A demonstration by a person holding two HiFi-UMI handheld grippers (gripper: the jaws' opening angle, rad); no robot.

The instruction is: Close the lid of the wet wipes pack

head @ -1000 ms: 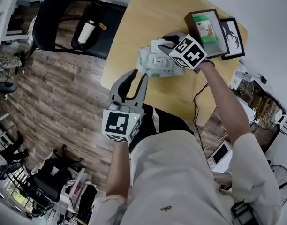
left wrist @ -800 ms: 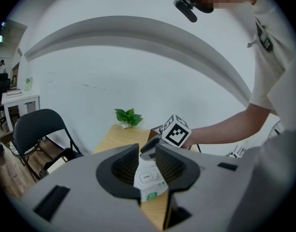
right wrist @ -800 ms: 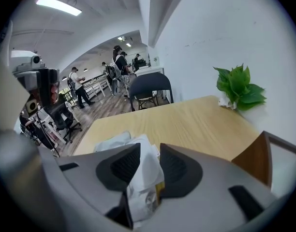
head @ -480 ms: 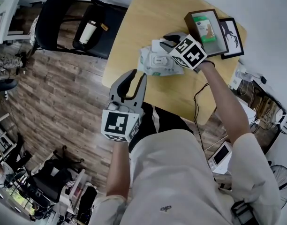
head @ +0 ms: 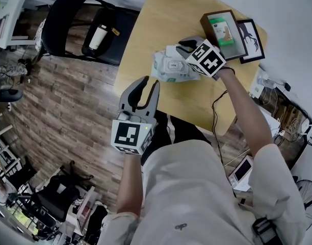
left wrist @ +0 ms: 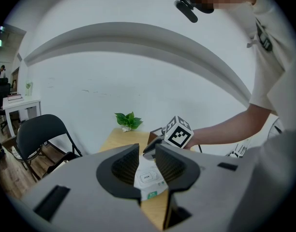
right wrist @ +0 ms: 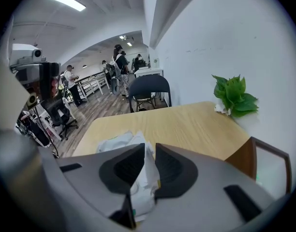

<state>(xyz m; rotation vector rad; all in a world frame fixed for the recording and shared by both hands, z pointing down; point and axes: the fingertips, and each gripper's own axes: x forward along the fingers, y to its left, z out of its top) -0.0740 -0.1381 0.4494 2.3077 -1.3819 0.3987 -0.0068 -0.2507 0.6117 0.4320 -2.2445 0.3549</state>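
The wet wipes pack (head: 169,68) lies on the wooden table (head: 161,14), a white piece standing up at its far edge. My right gripper (head: 182,48) reaches down to that edge from the right. Its jaws have just been closing and stand narrow. In the right gripper view (right wrist: 147,149) crumpled white material of the pack (right wrist: 116,141) shows in the gap, and no pad visibly presses on it. My left gripper (head: 147,84) hangs open and empty off the table's near edge. Through its jaws (left wrist: 147,149) I see the pack (left wrist: 148,180) and its rectangular lid.
Two framed pictures (head: 225,29) (head: 252,40) lie right behind the right gripper. A green plant (right wrist: 235,98) stands at the table's far side by the wall. A black chair (head: 79,24) with a bottle (head: 97,34) on it stands left of the table. People stand far off (right wrist: 120,69).
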